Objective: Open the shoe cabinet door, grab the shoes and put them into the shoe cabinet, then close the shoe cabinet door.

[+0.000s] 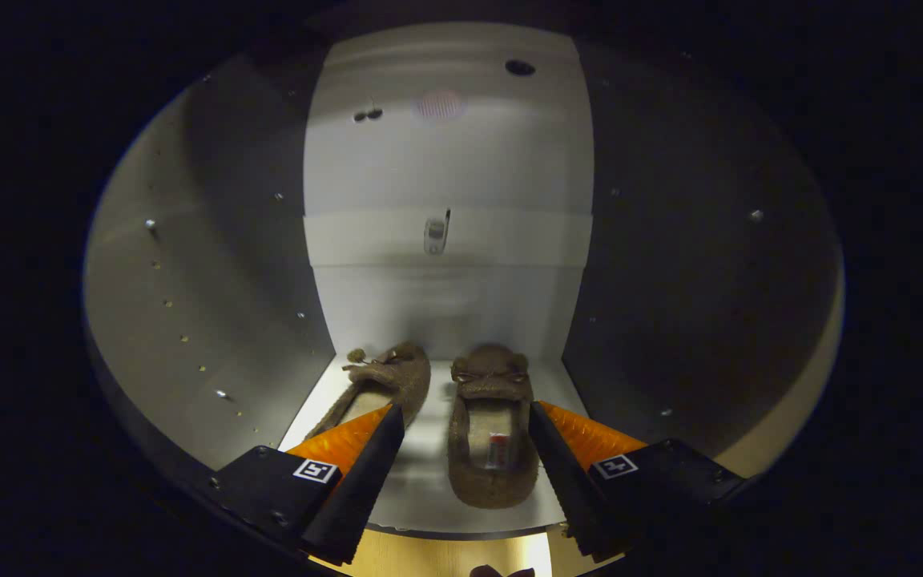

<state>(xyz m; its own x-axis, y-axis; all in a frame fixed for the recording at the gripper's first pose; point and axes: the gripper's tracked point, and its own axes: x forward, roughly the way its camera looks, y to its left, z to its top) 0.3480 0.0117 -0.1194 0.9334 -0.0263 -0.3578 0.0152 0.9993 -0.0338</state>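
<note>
Shoes lie lengthwise, toes toward cabinet back, claw open.

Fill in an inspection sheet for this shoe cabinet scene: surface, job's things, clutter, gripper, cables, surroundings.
Surface: pale cabinet shelf, lit, bearing both shoes.
Job's things: left shoe and right shoe lie side by side inside the cabinet, toes toward the back panel; door apparently open.
Clutter: nothing seen.
Gripper: gripper open, fingers spread at the shelf's front, right shoe between them, gripping nothing.
Cables: nothing seen.
Surroundings: grey side walls with small holes and fittings; a metal fitting on the back panel.
</note>
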